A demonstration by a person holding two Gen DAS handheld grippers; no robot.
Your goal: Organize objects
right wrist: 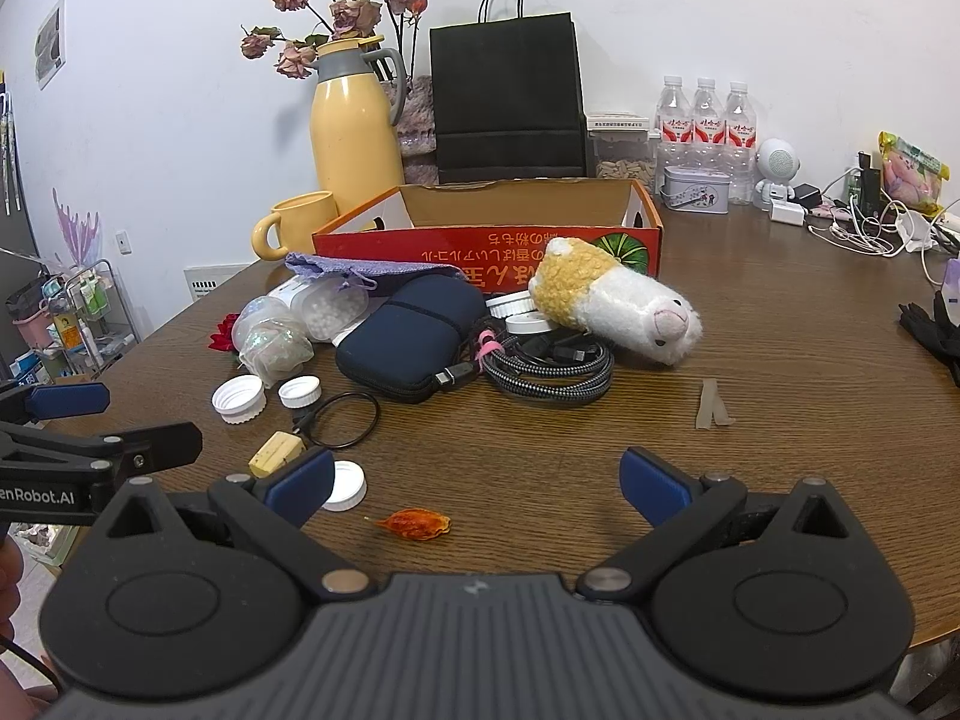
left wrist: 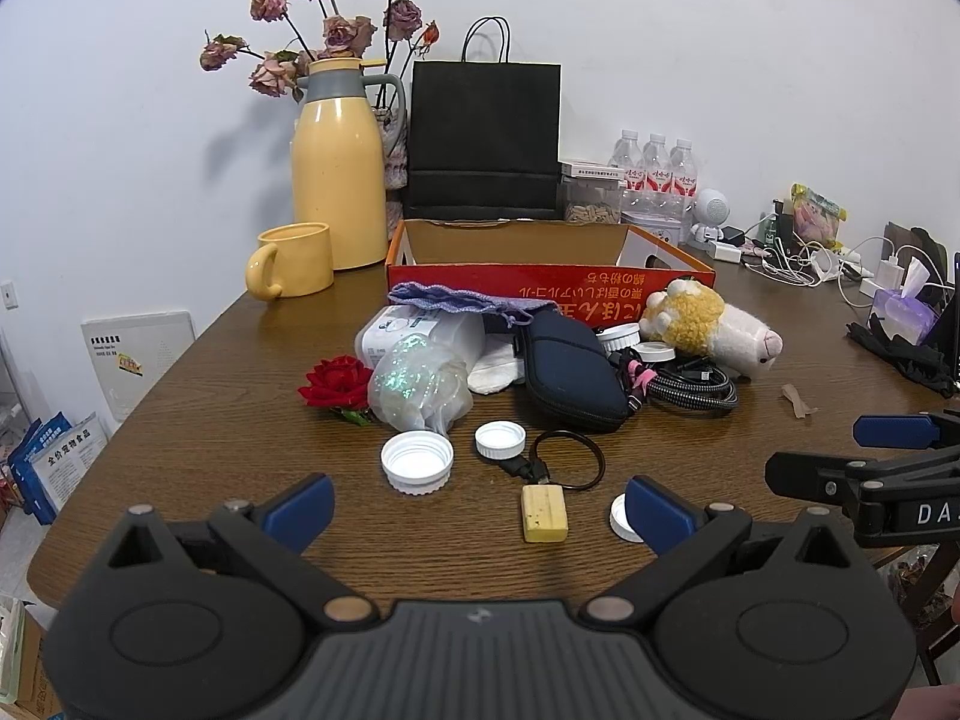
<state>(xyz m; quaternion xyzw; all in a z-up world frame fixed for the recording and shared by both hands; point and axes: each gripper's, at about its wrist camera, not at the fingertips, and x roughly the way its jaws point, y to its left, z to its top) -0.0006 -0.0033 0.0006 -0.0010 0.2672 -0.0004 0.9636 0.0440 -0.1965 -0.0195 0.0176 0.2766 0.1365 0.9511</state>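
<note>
A heap of small things lies in front of an empty red cardboard box (left wrist: 672, 267) (right wrist: 372, 243): a plush alpaca (left wrist: 708, 324) (right wrist: 618, 300), a navy zip pouch (left wrist: 570, 372) (right wrist: 408, 336), a coiled braided cable (left wrist: 696, 387) (right wrist: 552, 375), a glittery bag (left wrist: 420, 384) (right wrist: 273, 348), a red fabric rose (left wrist: 336, 381), white caps (left wrist: 417, 461) (right wrist: 240, 399) and a yellow block (left wrist: 544, 513) (right wrist: 276, 453). My left gripper (left wrist: 480, 510) hovers open near the caps and block. My right gripper (right wrist: 477, 486) stands open above bare wood and a dried orange pod (right wrist: 414, 523).
A yellow jug (left wrist: 339, 180), yellow mug (left wrist: 294, 261), dried flowers and a black paper bag (left wrist: 483, 132) stand behind the box. Water bottles (right wrist: 705, 120), a tin (right wrist: 696, 189), chargers and cables crowd the far right. The round wooden table's (right wrist: 780, 420) edge runs close below both grippers.
</note>
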